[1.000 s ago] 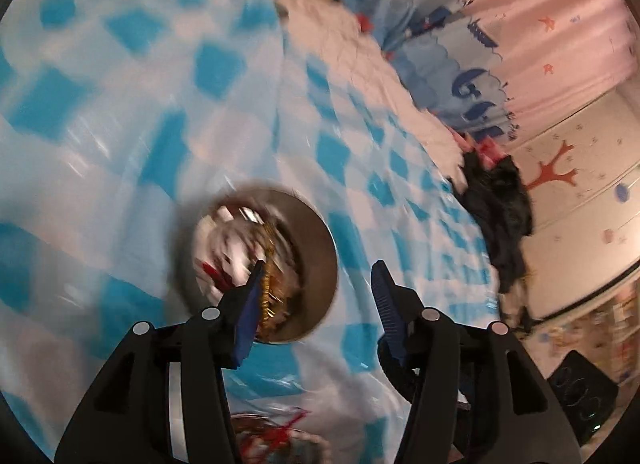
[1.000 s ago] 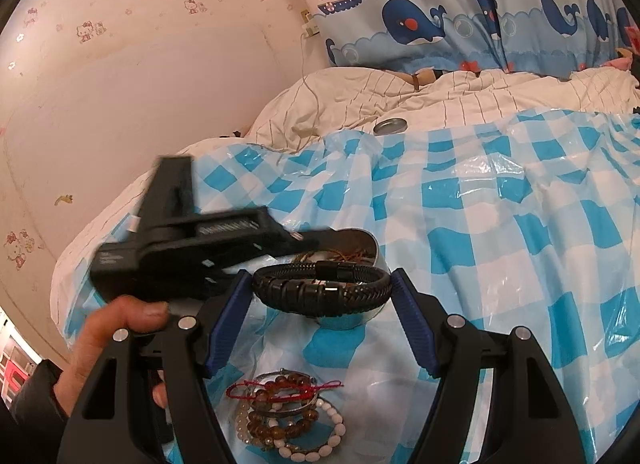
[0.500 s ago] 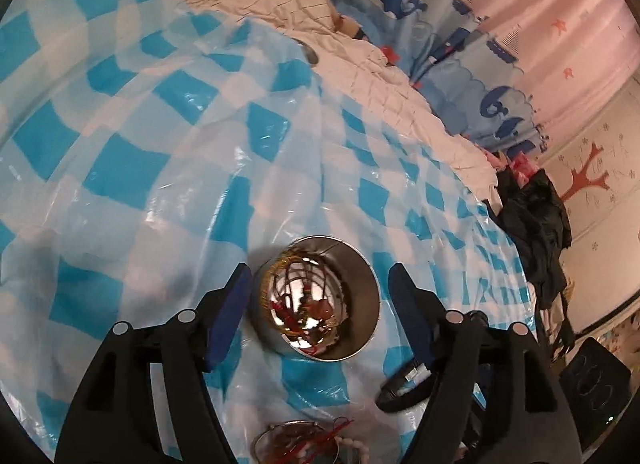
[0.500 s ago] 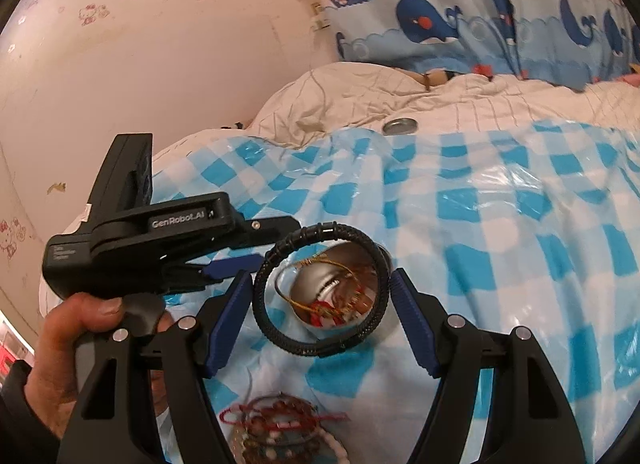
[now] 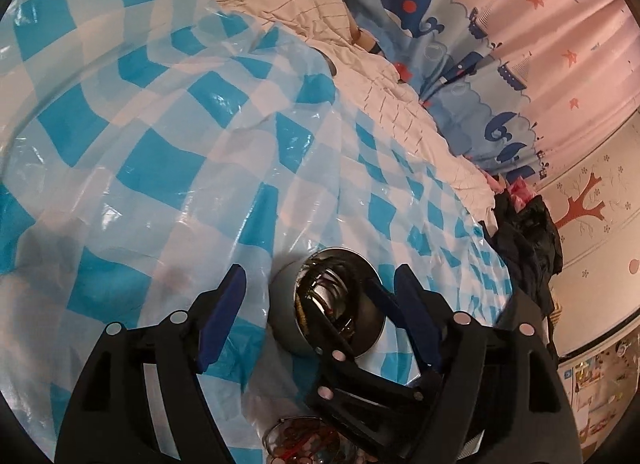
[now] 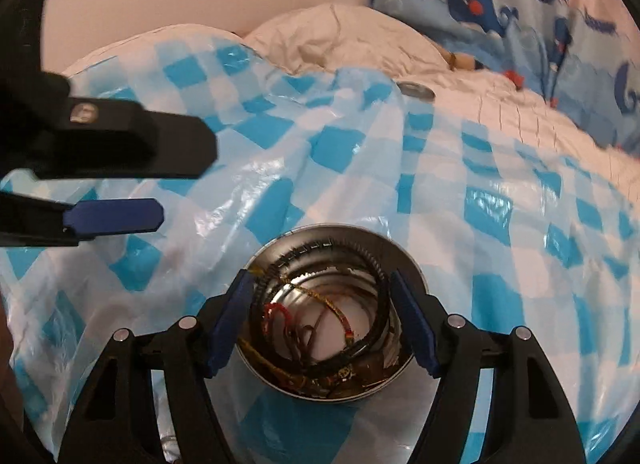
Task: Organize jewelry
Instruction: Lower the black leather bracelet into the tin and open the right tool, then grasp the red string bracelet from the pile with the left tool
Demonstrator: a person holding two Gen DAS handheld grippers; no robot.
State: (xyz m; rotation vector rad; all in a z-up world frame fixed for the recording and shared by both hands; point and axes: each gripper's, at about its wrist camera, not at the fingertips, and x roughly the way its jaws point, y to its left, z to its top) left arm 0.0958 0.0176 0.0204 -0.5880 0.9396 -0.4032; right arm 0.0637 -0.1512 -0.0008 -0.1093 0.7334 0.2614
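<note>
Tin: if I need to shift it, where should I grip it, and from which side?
Pinch the tin by its wall at the rim, coming from above with one finger inside and one outside. It stands upright with its mouth open and looks too wide to span safely. In the left wrist view the left outer wall is bare; go shallow, since the bracelet rings the inside.

In the left wrist view the right gripper [image 5: 384, 328] crosses in front of the metal bowl [image 5: 288, 328] and hides much of its inside, so the jewelry there cannot be told apart. Below that gripper, a small dish of beads [image 5: 296, 444] is cut off by the bottom edge and partly covered. In the right wrist view the left gripper [image 6: 132, 183], off to the left, is blurred and runs out of frame, and whether the black bracelet [image 6: 376, 264] touches the blue pads [image 6: 412, 320] cannot be told.
</note>
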